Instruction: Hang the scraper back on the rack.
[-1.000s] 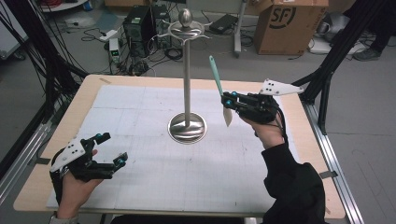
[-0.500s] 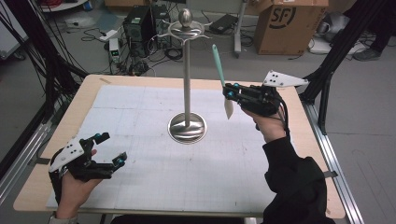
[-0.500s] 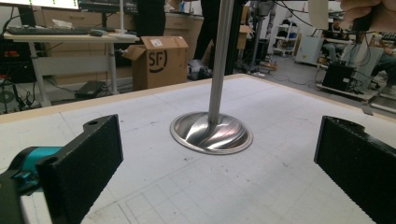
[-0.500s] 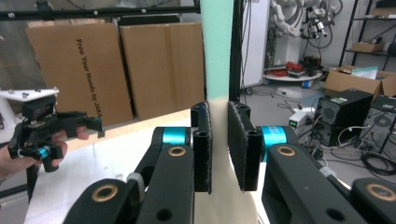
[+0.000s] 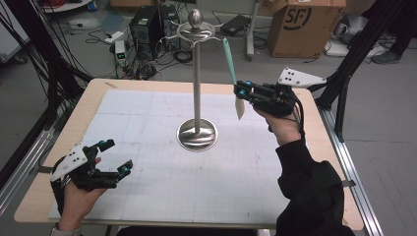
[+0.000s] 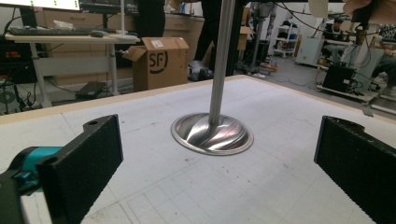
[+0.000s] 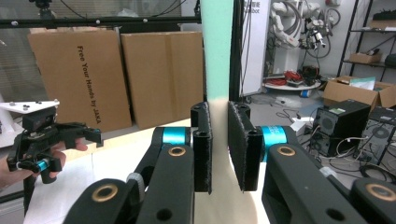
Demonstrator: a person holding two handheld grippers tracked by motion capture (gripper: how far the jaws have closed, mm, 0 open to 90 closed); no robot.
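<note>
The spatula [image 5: 232,73] is up in the air to the right of the stand [image 5: 196,88], nearly upright, mint-green handle on top and cream blade hanging below. It looks light and slim, the handle stiff, the blade probably soft and a bit slick, so the sensible place to take it is right where handle meets blade. That is exactly where the right hand-held gripper [image 5: 240,91] has it: in the right gripper view the two black pads [image 7: 202,144] are pressed onto the spatula [image 7: 215,51] from both sides, handle rising above them. The handle tip sits just below and beside the stand's hooked top ring [image 5: 195,32]. Over at the near left of the surface [image 5: 147,128], the left hand-held gripper [image 5: 118,160] rests low with its jaws wide apart, nothing between them.
</note>
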